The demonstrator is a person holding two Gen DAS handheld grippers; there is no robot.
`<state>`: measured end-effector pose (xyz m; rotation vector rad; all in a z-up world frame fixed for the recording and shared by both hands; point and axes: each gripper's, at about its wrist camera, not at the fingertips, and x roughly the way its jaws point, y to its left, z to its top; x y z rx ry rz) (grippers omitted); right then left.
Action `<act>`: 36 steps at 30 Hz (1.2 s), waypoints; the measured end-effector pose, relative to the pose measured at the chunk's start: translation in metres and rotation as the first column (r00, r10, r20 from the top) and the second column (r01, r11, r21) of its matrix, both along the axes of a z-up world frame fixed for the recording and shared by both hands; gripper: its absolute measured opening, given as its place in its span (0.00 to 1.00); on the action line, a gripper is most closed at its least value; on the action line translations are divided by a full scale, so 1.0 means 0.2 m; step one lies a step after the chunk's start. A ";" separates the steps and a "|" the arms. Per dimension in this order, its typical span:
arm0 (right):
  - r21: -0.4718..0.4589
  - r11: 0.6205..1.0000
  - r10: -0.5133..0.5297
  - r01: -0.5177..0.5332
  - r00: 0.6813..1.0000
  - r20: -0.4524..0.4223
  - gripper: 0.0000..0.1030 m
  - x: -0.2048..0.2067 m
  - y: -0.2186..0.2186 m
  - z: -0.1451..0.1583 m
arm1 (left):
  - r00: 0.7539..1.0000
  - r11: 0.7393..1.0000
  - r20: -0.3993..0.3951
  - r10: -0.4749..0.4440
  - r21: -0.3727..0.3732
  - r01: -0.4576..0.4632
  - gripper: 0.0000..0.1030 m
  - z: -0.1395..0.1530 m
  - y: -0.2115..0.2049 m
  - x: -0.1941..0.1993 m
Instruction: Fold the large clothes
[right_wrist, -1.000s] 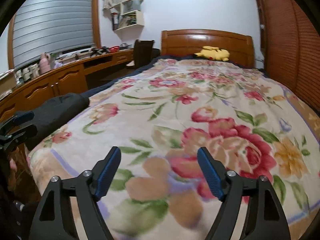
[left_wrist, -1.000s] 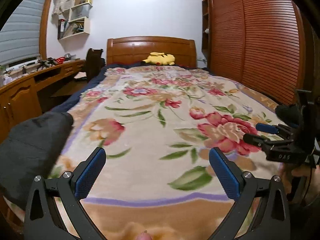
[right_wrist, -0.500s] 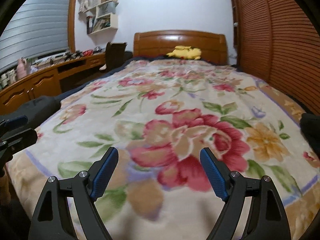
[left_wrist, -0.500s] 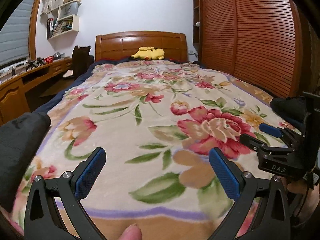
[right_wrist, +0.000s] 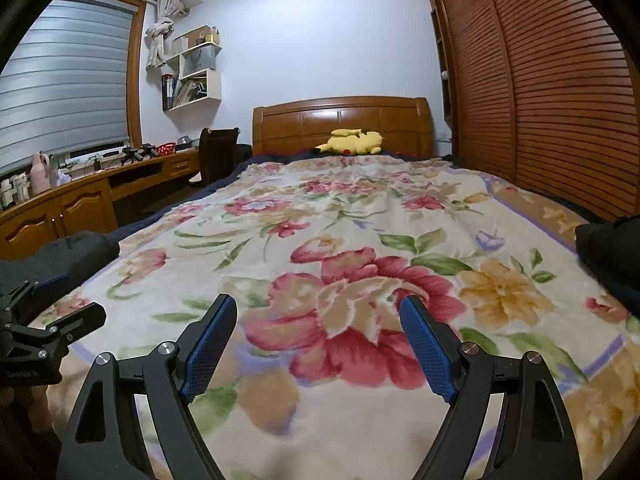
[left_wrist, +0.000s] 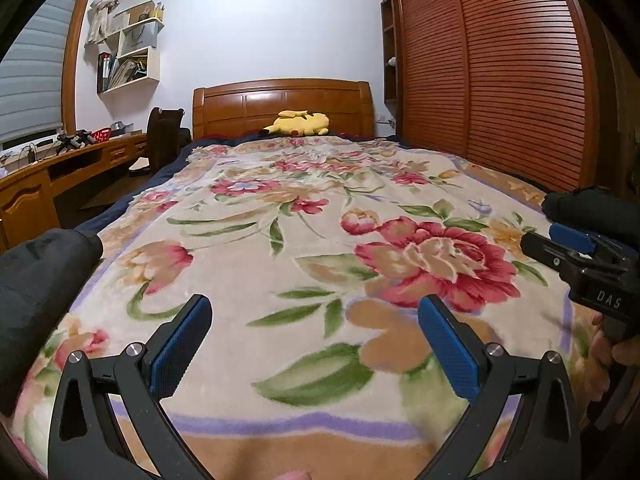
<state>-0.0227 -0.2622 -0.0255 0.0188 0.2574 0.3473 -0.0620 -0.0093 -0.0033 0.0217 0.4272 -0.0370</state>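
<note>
Ahead of both jaws: a wide bed under a cream plush blanket (left_wrist: pixel 280 248) printed with red and pink flowers, filling the space from the fingertips to the far wall.
Wardrobe: tall reddish-brown slatted wooden doors (right_wrist: pixel 560 92), to the right of the jaws.
Headboard: curved brown wood (left_wrist: pixel 280 104), far beyond the jaws.
Desk: long brown wooden counter (right_wrist: pixel 80 200), to the left of the jaws.
Dark garment, left: a black padded piece of clothing (left_wrist: pixel 36 280) lying on the blanket's left edge, left of the left gripper's jaws.
Dark garment, right: a second black bundle (right_wrist: pixel 608 252) on the right edge, right of the right gripper's jaws.
Plush toy: yellow, soft (right_wrist: pixel 352 142), lying at the headboard.
Left gripper (left_wrist: pixel 316 320): jaws spread wide, only blanket between them.
Right gripper (right_wrist: pixel 318 320): jaws spread wide, gripping nothing.
</note>
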 end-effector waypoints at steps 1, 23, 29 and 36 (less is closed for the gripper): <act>-0.005 1.000 0.001 -0.001 1.000 0.000 0.83 0.00 0.00 0.00 | 1.000 1.000 0.002 0.002 -0.003 -0.002 1.00 0.00 0.00 0.00; -0.017 1.000 0.007 -0.007 1.000 0.004 0.83 0.08 0.05 -0.03 | 1.000 1.000 0.001 0.015 -0.025 -0.015 1.00 -0.01 0.04 0.00; -0.019 1.000 0.009 -0.009 1.000 0.009 0.83 0.07 0.05 -0.03 | 1.000 1.000 0.001 0.015 -0.021 -0.015 1.00 -0.01 0.04 0.00; -0.023 1.000 0.014 -0.014 1.000 0.011 0.83 0.07 0.05 -0.04 | 1.000 1.000 0.002 0.016 -0.022 -0.016 1.00 -0.01 0.04 0.00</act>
